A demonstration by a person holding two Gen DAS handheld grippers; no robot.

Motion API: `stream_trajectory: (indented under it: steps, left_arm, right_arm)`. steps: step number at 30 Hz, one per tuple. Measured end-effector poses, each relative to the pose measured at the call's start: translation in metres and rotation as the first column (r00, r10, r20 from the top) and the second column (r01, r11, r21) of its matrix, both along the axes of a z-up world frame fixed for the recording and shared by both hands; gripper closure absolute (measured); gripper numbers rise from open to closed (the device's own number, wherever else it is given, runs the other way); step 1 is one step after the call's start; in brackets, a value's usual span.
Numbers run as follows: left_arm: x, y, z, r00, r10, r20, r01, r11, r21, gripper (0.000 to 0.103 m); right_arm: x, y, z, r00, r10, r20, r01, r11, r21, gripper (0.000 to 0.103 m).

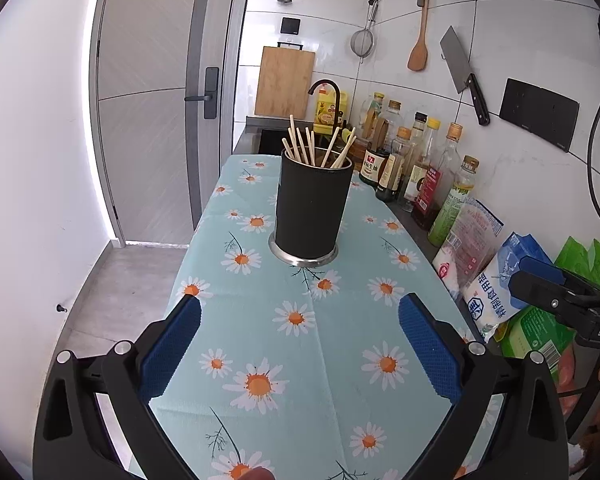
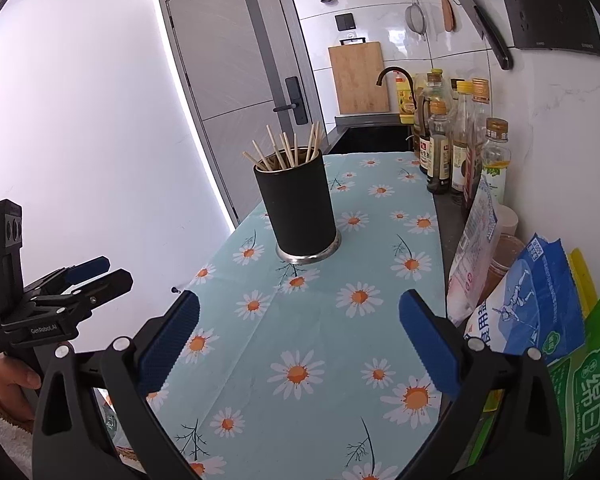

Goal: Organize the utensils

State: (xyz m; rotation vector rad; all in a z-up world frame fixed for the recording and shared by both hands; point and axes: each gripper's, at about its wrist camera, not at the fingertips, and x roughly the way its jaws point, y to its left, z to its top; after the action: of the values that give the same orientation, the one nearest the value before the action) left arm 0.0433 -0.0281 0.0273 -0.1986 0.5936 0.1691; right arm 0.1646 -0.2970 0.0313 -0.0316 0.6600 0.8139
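A black cylindrical holder (image 1: 311, 210) (image 2: 299, 206) with a steel base stands upright on the daisy-print tablecloth (image 1: 300, 340) (image 2: 320, 340). Several wooden chopsticks (image 1: 316, 146) (image 2: 288, 152) stick out of its top. My left gripper (image 1: 300, 312) is open and holds nothing, well short of the holder. My right gripper (image 2: 299, 312) is open too, with nothing between its blue pads. In the right wrist view the left gripper (image 2: 96, 272) appears at the far left, off the table's edge. The right gripper's fingers (image 1: 540, 280) show at the right edge of the left wrist view.
Bottles of oil and sauce (image 1: 424, 160) (image 2: 456, 140) line the right wall, with bags of salt and sugar (image 1: 496, 280) (image 2: 524, 300) nearer. A cleaver (image 1: 462, 74), wooden spatula (image 1: 419, 24) and strainer (image 1: 362, 42) hang on the wall. Sink tap (image 1: 326, 88), cutting board (image 1: 286, 82) and door (image 1: 152, 100) lie beyond.
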Motion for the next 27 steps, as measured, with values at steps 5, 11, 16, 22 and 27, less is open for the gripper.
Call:
stream_trajectory:
  steps: [5,11,16,22,27]
  left_arm:
    - [-0.002,-0.003,-0.002,1.000,0.002,-0.003,-0.002,1.000,0.000,0.006]
    - [-0.004,-0.003,-0.004,1.000,0.013,-0.011,-0.013,1.000,-0.020,0.006]
    - [-0.005,-0.004,-0.003,1.000,0.012,-0.010,-0.012,1.000,-0.016,0.006]
    - [-0.008,-0.006,-0.002,1.000,0.003,-0.002,-0.003,1.000,-0.011,0.006]
    - [-0.009,-0.007,-0.001,1.000,-0.001,0.004,0.001,1.000,-0.008,0.006]
  right_arm:
    - [-0.002,0.002,-0.003,1.000,0.008,-0.011,-0.008,1.000,-0.007,0.004]
    - [-0.002,0.000,-0.005,1.000,-0.001,-0.020,0.001,1.000,-0.005,0.004]
    - [-0.004,-0.003,-0.005,1.000,-0.008,-0.021,0.008,1.000,0.001,0.004]
    - [-0.009,-0.002,-0.004,1.000,-0.010,-0.013,0.010,1.000,-0.002,0.004]
    - [-0.015,-0.001,-0.004,1.000,-0.016,0.006,0.016,1.000,-0.009,0.004]
